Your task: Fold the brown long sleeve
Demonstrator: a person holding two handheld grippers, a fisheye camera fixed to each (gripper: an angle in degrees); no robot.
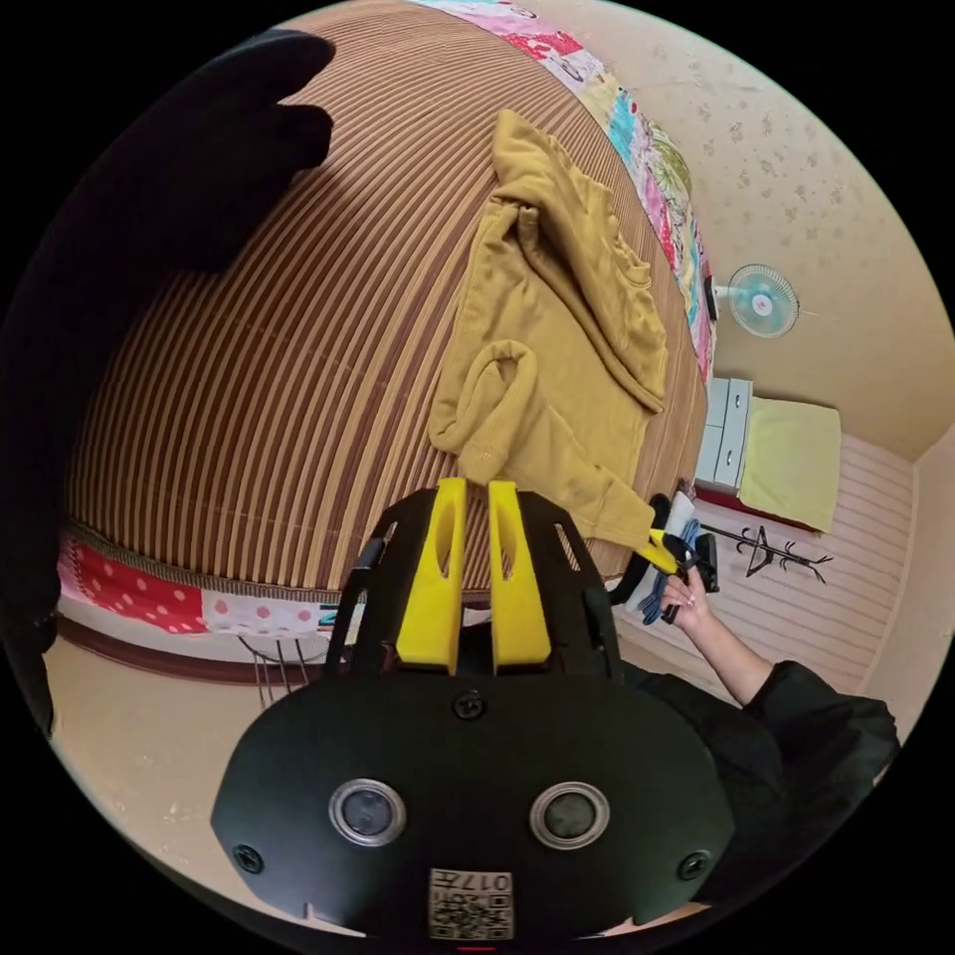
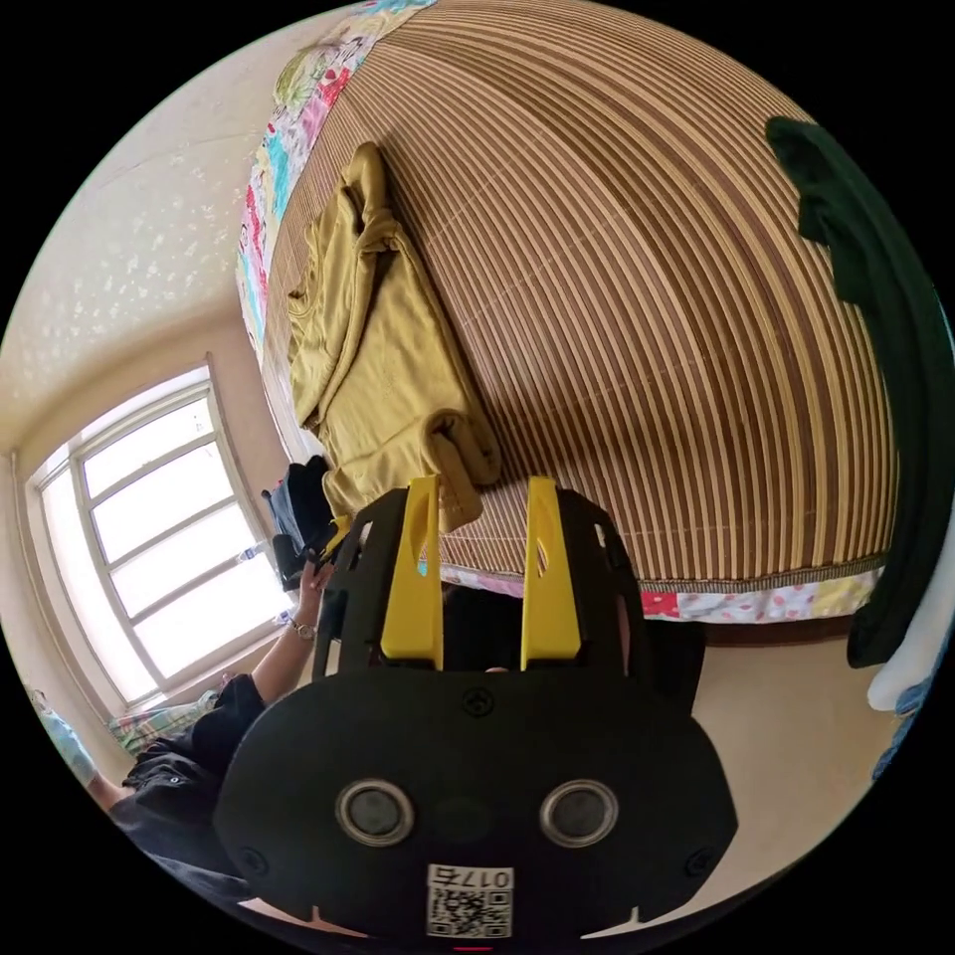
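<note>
Lying crumpled on the striped brown bamboo mat (image 1: 279,378) near the bed's edge, the mustard-brown long sleeve top (image 1: 557,338) looks barely started: sleeves bunched, nothing squared up, so pretty much all the folding is left. The left gripper (image 1: 476,489) has its yellow jaws nearly together, holding nothing, tips near a rolled cuff. The right gripper (image 2: 482,487) sits clearly spread, also empty. The left gripper view catches a wall fan (image 1: 762,300); the right gripper view gets a bright window (image 2: 159,537) and a dark green garment (image 2: 875,328).
</note>
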